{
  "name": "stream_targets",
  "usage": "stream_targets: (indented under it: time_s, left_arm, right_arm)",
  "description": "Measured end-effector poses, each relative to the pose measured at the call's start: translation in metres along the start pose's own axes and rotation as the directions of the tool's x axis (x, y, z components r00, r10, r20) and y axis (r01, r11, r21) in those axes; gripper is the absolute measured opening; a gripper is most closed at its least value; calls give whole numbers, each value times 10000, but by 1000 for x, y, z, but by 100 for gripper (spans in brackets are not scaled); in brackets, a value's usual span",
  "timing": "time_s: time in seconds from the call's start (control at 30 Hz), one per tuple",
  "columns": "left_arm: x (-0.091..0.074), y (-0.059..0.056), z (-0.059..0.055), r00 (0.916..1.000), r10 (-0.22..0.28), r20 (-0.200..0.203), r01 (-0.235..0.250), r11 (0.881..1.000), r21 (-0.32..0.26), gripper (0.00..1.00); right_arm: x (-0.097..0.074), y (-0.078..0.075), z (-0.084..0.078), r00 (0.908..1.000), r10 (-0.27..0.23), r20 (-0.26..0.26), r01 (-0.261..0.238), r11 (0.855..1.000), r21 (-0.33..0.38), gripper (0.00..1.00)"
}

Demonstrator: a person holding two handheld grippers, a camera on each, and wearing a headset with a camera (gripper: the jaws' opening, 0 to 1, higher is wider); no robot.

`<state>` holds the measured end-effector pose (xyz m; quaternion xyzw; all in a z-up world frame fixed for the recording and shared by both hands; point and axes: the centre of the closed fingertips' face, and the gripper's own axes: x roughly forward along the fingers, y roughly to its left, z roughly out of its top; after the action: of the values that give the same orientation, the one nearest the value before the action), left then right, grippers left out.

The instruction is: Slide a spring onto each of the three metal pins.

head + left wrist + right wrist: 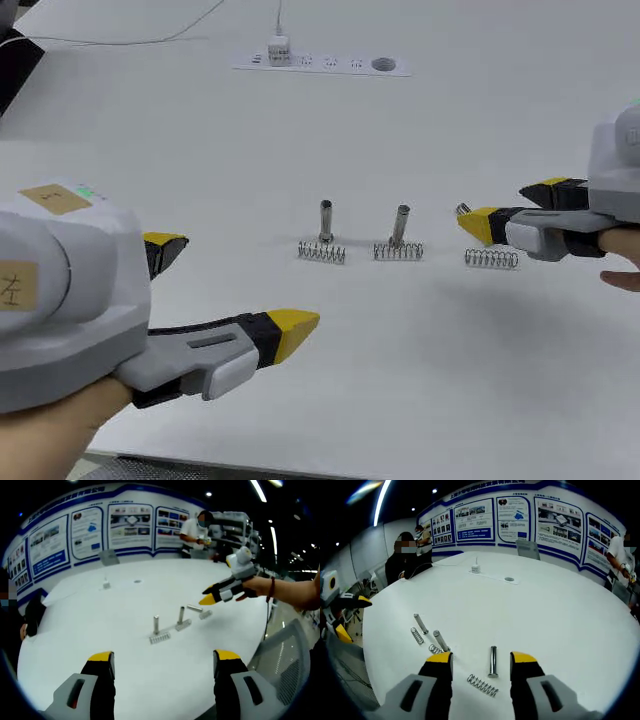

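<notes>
Your left gripper [164, 656] was open, its yellow-tipped jaws spread wide with nothing between them. You held it over your own side of the white table [420, 400], well apart from the parts.

Your right gripper [481, 658] was open too and gripped nothing. In the right gripper view the right pin [493, 661] stood in the gap between its jaws, with clear table showing on either side of it. In the head view only that pin's top showed, just beside the nearer yellow tip. The right spring [491, 259] lay on its side on the table just in front of that pin, below the gripper.

To the left of it, the middle pin [400, 225] stood upright with the middle spring [398, 251] lying flat at its foot. The left pin [326, 220] stood upright in the same way, with the left spring [321, 252] lying flat at its foot. All three springs lay on the table, none yet on a pin, and the three pairs made one row across the middle of the table.

Farther back, a white power strip [320, 63] lay on the table with a white plug [279, 47] in it and a cable [278, 15] leading away from you. In the gripper views, blue-and-white display boards [520, 515] lined the wall behind the table, and people were at its far side.
</notes>
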<state>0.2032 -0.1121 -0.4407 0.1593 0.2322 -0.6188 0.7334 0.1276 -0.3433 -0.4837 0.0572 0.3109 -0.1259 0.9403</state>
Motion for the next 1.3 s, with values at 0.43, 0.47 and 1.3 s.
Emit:
stream_targets:
  time_s: [0.43,0.47,1.3]
  left_arm:
    - [5,-2,-6,9996,-260,-104,259,9996,-93,82]
    - [5,-2,-6,9996,-266,-117,265,9996,-79,82]
    - [4,4,-14,9991,-157,-391,152,9998,-122,80]
  right_arm:
    - [35,-8,-6,9996,178,-231,-180,9998,-56,30]
    - [39,-9,-7,9995,144,-266,-146,9999,-88,30]
    - [62,-15,-24,9950,-200,-981,181,9996,-197,11]
